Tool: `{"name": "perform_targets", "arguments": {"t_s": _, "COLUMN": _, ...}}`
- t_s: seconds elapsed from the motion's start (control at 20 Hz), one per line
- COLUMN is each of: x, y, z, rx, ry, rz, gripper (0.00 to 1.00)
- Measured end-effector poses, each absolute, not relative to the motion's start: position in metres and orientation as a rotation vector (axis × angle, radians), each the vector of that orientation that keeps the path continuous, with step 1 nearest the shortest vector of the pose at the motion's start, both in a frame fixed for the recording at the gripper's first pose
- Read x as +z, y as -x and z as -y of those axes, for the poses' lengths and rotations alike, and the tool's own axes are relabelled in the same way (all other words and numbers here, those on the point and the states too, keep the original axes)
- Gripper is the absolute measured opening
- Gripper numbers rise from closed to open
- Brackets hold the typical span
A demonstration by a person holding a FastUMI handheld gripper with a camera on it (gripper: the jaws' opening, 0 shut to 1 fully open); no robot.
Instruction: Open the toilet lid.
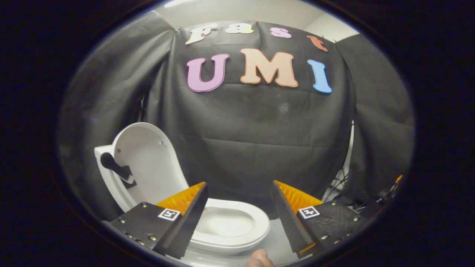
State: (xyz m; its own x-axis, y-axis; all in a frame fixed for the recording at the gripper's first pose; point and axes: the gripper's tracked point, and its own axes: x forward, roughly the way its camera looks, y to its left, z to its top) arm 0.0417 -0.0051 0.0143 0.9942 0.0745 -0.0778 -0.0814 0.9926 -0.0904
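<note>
Gripper view, near to far. Fingertip of a person's hand (259,259) just below and between the two fingers, pale, blurred. Tongs (239,187) spread wide apart, gripping nothing; gap between them bare of any object. Left finger (187,218) black w/ ribbed inner pad, orange backing, small square marker on its base; right finger (287,217) same build, mirror-angled, bolted black plate behind it. Both fingers tilted inward at tips, pointing fwd and slightly downward over the toilet.

Just ahead of left finger, partly behind it: toilet seat (237,224), white, glossy, oval ring, lying flat; bowl inside looks white, contents can't tell. Pale floor (276,241) beside seat, btw the fingers.

Beyond left finger: toilet lid (148,163), white, smooth, rounded, standing upright, tilted back against white tank (101,152). Black lever-like handle (117,168) fixed to the lid's edge, sticking out at an angle.

Farthest: black cloth wall (259,141), creased. Tangle of dark cables (339,183) low beyond right finger.
</note>
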Motion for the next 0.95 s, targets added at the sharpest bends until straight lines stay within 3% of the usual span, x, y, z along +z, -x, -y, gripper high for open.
{"name": "perform_targets", "arguments": {"t_s": 0.95, "x": 0.016, "y": -0.037, "z": 0.008, "rx": 0.094, "ry": 0.002, "rz": -0.081, "gripper": 1.0}}
